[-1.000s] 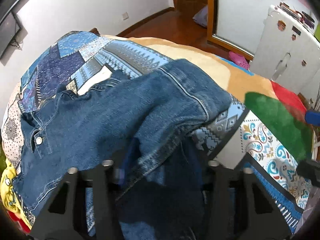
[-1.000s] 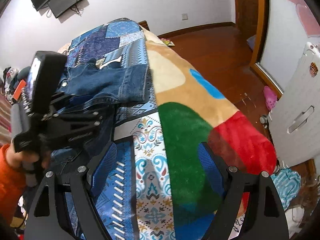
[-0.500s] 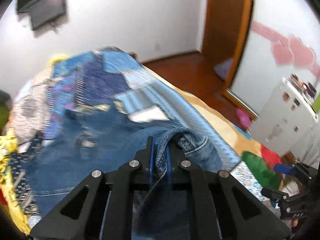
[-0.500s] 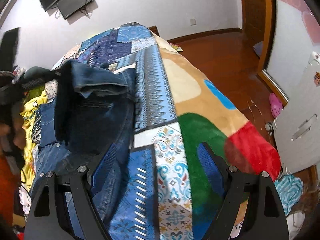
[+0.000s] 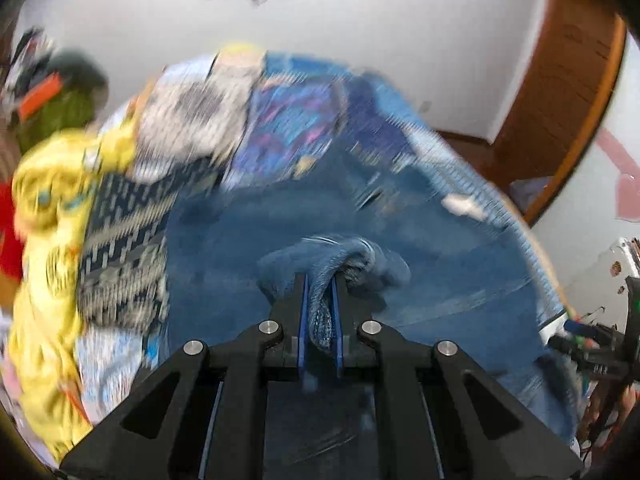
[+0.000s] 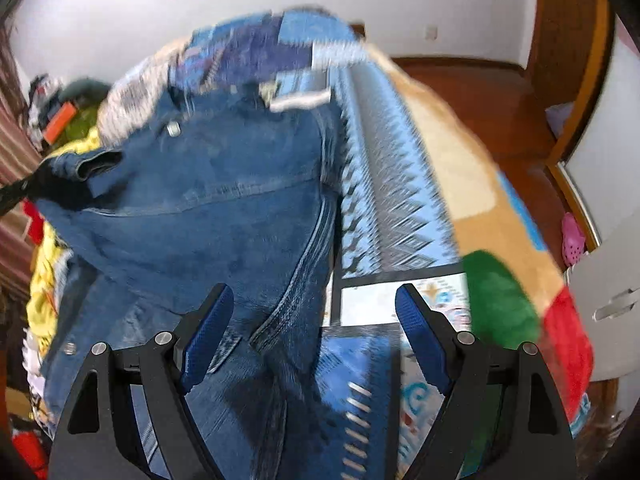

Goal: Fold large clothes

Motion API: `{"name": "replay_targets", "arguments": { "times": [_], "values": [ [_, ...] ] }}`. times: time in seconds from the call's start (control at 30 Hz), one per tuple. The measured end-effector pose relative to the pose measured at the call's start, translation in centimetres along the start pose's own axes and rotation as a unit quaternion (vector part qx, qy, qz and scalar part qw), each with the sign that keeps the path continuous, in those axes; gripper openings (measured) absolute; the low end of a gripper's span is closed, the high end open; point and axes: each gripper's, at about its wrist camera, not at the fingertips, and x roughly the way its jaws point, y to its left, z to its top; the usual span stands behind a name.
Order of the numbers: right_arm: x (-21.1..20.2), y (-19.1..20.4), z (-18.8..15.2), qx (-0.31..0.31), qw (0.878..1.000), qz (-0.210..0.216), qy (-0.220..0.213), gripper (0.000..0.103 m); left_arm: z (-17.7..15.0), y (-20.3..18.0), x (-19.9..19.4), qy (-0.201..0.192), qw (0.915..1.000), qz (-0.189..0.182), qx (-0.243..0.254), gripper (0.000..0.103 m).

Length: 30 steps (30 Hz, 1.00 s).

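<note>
Denim jacket [image 6: 224, 208] is spread along the left edge of the bed [image 6: 432, 152] — heavy, floppy stuff, so seams and hems make the best grab spots. Left gripper [image 5: 319, 280] is clamped on a bunched fold; right gripper [image 6: 312, 308] hovers spread wide, empty.

Blurred by motion: patterned bedspread [image 5: 288, 136] and yellow cloth [image 5: 52, 200]. Cut off at the lower edge: denim jeans [image 6: 224, 208]. Hidden between pinched fingers of left gripper [image 5: 320, 300]: a denim fold.
</note>
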Motion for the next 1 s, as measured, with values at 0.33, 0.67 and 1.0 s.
{"name": "replay_targets", "arguments": {
  "times": [0.33,0.67,1.0],
  "values": [
    [2.2,0.8,-0.8,-0.033,0.998,-0.044,0.033,0.082,-7.6,8.2,4.2,0.064,0.9912,-0.021,-0.113,0.033],
    [2.7,1.5,-0.5,-0.036,0.996,-0.069,0.038,0.083,-9.7,9.9,3.6,0.048,0.9829,-0.053,-0.169,0.041],
    [2.5,1.7,-0.4,-0.032,0.996,-0.076,0.042,0.083,-10.8,9.4,1.2,0.061,0.9892,0.026,-0.130,0.041]
  ]
}}
